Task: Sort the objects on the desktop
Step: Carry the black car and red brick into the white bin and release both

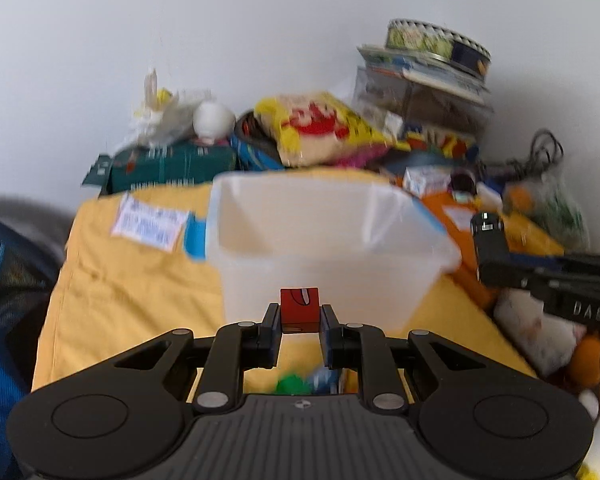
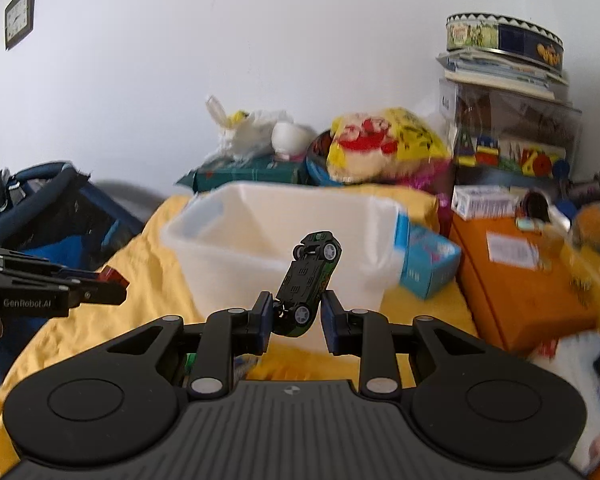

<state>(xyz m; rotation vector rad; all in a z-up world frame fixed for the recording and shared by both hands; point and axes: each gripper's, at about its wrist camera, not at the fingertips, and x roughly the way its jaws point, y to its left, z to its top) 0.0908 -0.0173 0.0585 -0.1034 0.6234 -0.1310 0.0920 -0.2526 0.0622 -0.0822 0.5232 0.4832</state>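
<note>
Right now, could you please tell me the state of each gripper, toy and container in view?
left gripper: shut on the red block.
red block: held, lifted off the yellow cloth.
right gripper: shut on the toy car.
toy car: held by one end, tilted upward, underside showing.
white bin: open, upright; inside looks empty.
round tin: lidded, atop a stack.

Wall clock (image 2: 19, 16), round printed tin (image 2: 504, 40) atop stacked papers (image 2: 500, 70)
</note>
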